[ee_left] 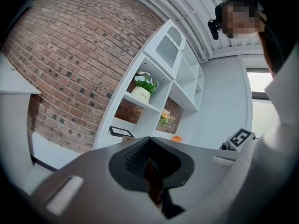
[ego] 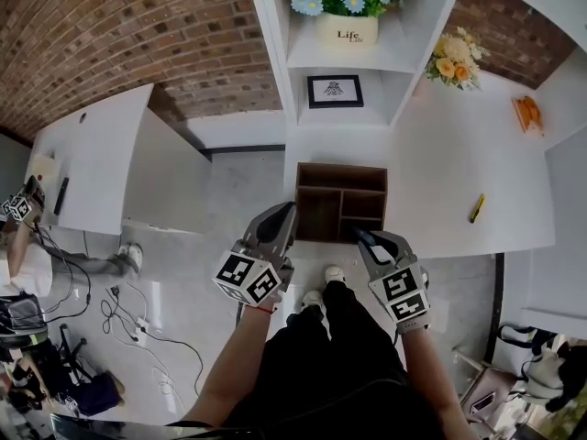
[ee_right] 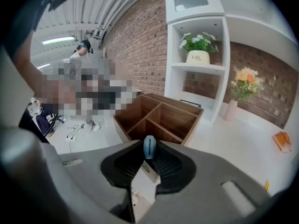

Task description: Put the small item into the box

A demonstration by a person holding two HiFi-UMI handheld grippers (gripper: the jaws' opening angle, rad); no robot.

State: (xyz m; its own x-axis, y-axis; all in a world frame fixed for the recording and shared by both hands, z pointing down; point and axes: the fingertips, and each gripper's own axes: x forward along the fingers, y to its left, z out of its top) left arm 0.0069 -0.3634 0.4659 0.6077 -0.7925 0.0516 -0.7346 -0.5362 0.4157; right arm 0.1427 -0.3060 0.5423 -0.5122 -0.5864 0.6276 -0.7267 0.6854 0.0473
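Note:
A brown wooden box point(ego: 340, 199) with open compartments stands at the near edge of the white table point(ego: 449, 168). In the right gripper view the box point(ee_right: 161, 116) lies just ahead of the jaws. My right gripper point(ee_right: 149, 143) is shut on a small blue item point(ee_right: 149, 147) pinched upright at its tips. In the head view the right gripper point(ego: 362, 236) sits just before the box's front right. My left gripper point(ego: 283, 213) hovers at the box's front left with its jaws together. The left gripper point(ee_left: 148, 142) shows nothing between its pads and points up toward the shelf unit.
A white shelf unit point(ego: 353, 58) behind the box holds a flower pot point(ego: 346, 27) and a framed picture point(ego: 335, 91). A yellow pen-like item point(ego: 477, 208) and an orange object point(ego: 527, 111) lie on the table's right part. Cables point(ego: 128, 324) trail on the floor at left.

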